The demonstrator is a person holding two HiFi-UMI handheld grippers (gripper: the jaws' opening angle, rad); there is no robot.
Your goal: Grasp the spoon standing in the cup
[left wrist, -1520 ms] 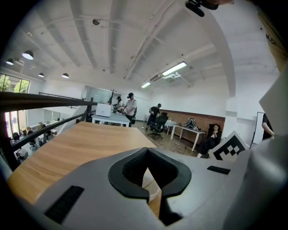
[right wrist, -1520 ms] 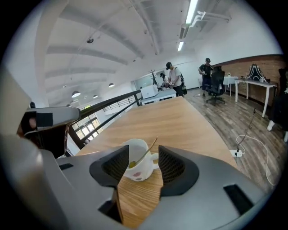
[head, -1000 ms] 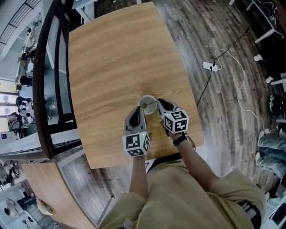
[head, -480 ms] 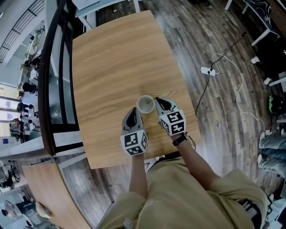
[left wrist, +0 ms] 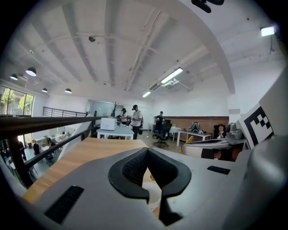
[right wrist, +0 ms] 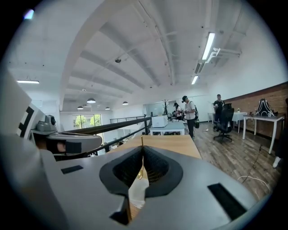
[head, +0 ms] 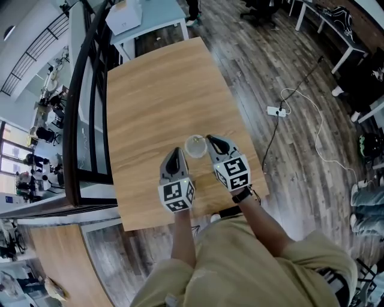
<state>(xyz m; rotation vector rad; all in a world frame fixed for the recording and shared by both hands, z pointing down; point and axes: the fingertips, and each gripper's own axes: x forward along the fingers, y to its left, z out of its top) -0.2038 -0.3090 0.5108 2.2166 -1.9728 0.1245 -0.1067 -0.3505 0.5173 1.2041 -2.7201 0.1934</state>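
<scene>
A white cup (head: 195, 146) stands near the front edge of the wooden table (head: 156, 84). My right gripper (head: 210, 140) is at the cup's right rim. In the right gripper view it (right wrist: 142, 149) is shut on the thin gold handle of the spoon (right wrist: 141, 173), which stands upright over the cup (right wrist: 138, 191). Whether the spoon's bowl is still inside the cup I cannot tell. My left gripper (head: 174, 153) lies just left of the cup and apart from it. Its fingertips (left wrist: 147, 152) meet with nothing between them, and the cup (left wrist: 151, 193) shows below them.
A black railing (head: 90, 120) runs along the table's left side. On the floor to the right lie a power strip (head: 276, 111) and its white cable. A white table (head: 144, 18) stands beyond the far end, and people stand far off in the room.
The left gripper has drawn back from the cup toward the left. The right gripper has stayed at the cup's right rim. The head view has shifted and shows more of the room.
</scene>
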